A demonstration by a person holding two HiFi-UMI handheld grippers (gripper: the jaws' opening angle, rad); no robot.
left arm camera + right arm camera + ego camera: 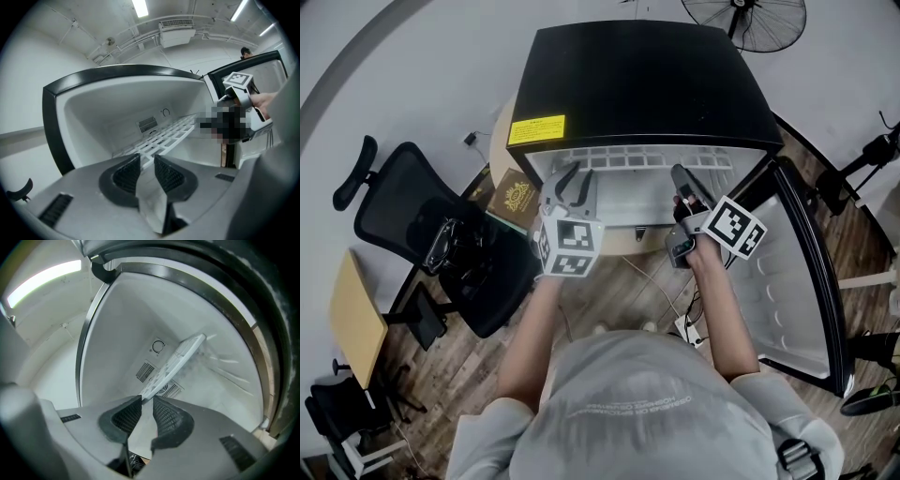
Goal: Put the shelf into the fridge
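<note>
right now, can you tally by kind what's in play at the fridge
black mini fridge, door open: 1
white plastic grid shelf: 1
grey two-jaw gripper: 2 (left gripper, right gripper, each shut on the shelf's front edge)
total: 4

The shelf (164, 136) runs in between the pads of the left claw (146, 161), and the bit being gripped is covered by them. It's the same at the right claw (146, 404), where the shelf's near corner vanishes between its pads. From above, the fridge's (647, 84) black top hides most of the inside beyond both claws. Farther back, a fan (750, 19) is cut off at the head view's top edge. Seen from the left claw, the right claw's front is blurred over.
</note>
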